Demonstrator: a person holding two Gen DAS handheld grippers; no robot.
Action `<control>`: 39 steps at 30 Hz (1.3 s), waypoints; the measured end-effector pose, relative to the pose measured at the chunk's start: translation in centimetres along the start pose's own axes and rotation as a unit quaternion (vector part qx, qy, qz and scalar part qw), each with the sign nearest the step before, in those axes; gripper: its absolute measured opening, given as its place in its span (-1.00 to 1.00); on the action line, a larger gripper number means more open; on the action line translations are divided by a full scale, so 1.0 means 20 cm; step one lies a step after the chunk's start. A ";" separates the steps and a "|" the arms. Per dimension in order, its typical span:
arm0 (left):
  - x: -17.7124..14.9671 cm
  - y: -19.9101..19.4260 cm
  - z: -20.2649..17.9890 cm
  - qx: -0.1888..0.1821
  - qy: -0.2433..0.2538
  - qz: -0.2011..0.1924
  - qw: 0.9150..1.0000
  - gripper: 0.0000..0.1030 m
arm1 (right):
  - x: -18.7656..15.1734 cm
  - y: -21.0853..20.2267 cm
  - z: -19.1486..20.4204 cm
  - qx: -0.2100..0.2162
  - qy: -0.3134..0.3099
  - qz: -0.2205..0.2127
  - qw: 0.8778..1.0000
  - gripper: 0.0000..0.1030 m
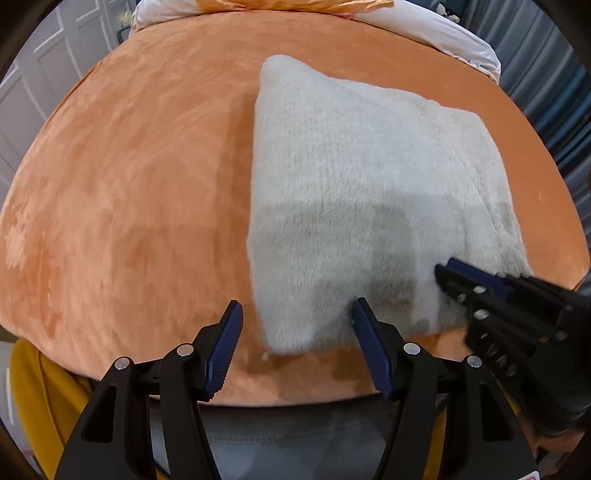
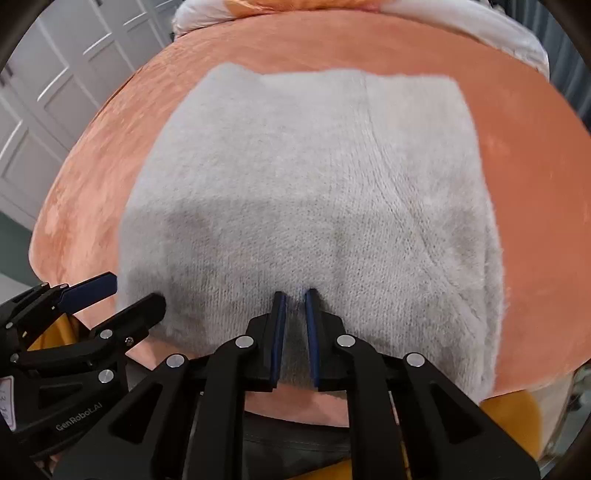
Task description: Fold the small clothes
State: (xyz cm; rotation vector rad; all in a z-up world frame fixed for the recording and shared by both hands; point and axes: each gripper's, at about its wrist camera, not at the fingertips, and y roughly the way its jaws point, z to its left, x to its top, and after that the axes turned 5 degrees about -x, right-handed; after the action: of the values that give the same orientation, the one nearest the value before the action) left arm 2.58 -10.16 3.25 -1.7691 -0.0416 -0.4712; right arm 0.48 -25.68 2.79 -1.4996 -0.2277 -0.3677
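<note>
**Inspection: two grippers at near edge of folded sweater**

Left gripper [image 1: 297, 325]: jaws spread wide, blue pads well apart. Near left corner of the sweater [image 1: 354, 192] sitting in the gap between them, right pad touching the fabric, left pad clear of it and over bare blanket. Nothing clamped.

Right gripper [image 2: 295, 295]: jaws drawn close, only a narrow slit between the blue pads. A fold of the sweater's near edge caught in that slit, fabric visible running down between the pads. Gripped at roughly the middle of the near hem.

Count: two grippers, one sweater, one blanket, one pillow.

Sweater: pale grey, fuzzy knit, folded into a rough rectangle, lying flat on an orange blanket [image 1: 129, 192] that covers a bed. One diagonal seam line across its right half in the right wrist view. Near hem just short of the blanket's front edge.

Pose: left gripper level and pointing straight ahead over the bed's front edge. Right gripper entering the left wrist view from lower right, angled inward toward the sweater, fingertips on the hem. Left gripper appearing at far left of the right wrist view, likewise angled inward.

White pillow [image 1: 443, 33] at the far end of the bed, well apart from the sweater.
</note>
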 end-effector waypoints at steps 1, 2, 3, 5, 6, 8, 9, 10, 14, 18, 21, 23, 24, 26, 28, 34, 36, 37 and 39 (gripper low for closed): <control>0.00 -0.02 0.01 -0.006 -0.006 -0.003 1.000 0.19 | 0.00 -0.03 -0.01 0.002 0.001 0.000 1.000 -0.79; 0.00 -0.05 0.01 -0.011 -0.010 -0.008 1.000 0.17 | 0.03 -0.07 -0.06 0.007 0.006 -0.007 1.000 -0.79; 0.01 -0.09 0.02 -0.022 -0.015 -0.022 0.999 0.15 | 0.06 -0.11 -0.08 0.013 0.016 -0.015 1.000 -0.78; 0.06 -0.16 0.00 -0.031 -0.013 -0.046 0.998 0.15 | 0.13 -0.19 -0.21 0.038 0.062 -0.046 0.996 -0.64; 0.10 -0.19 -0.01 -0.034 -0.008 -0.060 0.998 0.15 | 0.16 -0.21 -0.27 0.046 0.086 -0.057 0.994 -0.34; 0.17 -0.21 -0.03 -0.035 -0.005 -0.076 0.997 0.15 | 0.23 -0.22 -0.38 0.034 0.118 -0.072 0.990 -0.14; 0.22 -0.21 -0.03 -0.035 -0.007 -0.082 0.996 0.15 | 0.27 -0.21 -0.43 0.022 0.128 -0.075 0.989 -0.14; 0.26 -0.20 -0.04 -0.036 -0.009 -0.085 0.996 0.15 | 0.30 -0.19 -0.47 0.014 0.137 -0.076 0.988 -0.14; 0.40 -0.07 -0.06 -0.019 -0.013 -0.078 0.997 0.15 | 0.41 0.03 -0.55 0.002 0.162 -0.051 0.985 -0.03; 0.43 0.06 -0.03 0.012 -0.010 -0.048 0.999 0.00 | 0.47 0.11 -0.54 -0.025 0.125 -0.038 0.991 -0.68; 0.42 0.08 -0.05 0.034 0.005 -0.052 0.998 0.00 | 0.47 -0.14 -0.54 0.018 0.134 -0.129 0.982 -0.71; 0.41 0.10 -0.06 0.039 0.010 -0.051 0.998 0.00 | 0.46 -0.14 -0.59 0.020 0.154 -0.140 0.978 -0.71; 0.41 0.11 -0.06 0.039 0.010 -0.050 0.998 0.00 | 0.47 -0.06 -0.62 0.012 0.163 -0.119 0.979 -0.71; 0.41 0.13 -0.07 0.040 0.011 -0.047 0.998 0.02 | 0.45 0.17 -0.66 -0.016 0.166 -0.053 0.985 -0.70; 0.42 0.14 -0.08 0.045 0.015 -0.045 0.998 0.03 | 0.42 0.29 -0.68 -0.017 0.160 -0.034 0.986 -0.70; 0.42 0.15 -0.08 0.050 0.014 -0.045 0.998 0.09 | 0.35 -0.05 -0.64 -0.025 0.154 -0.091 0.983 -0.63; 0.42 0.15 -0.09 0.052 0.016 -0.045 0.998 0.09 | 0.27 -0.15 -0.60 -0.025 0.146 -0.108 0.983 -0.61; 0.42 0.15 -0.09 0.053 0.017 -0.045 0.997 0.10 | 0.22 -0.19 -0.56 -0.018 0.141 -0.108 0.984 -0.61; 0.42 0.15 -0.09 0.054 0.017 -0.046 0.997 0.10 | 0.14 -0.23 -0.50 -0.011 0.131 -0.103 0.986 -0.61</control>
State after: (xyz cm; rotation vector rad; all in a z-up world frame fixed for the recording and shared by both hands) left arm 10.50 -14.44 3.63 -1.6583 -0.1220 -0.5551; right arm 0.58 -36.09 7.35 -1.4357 -0.1706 -0.7293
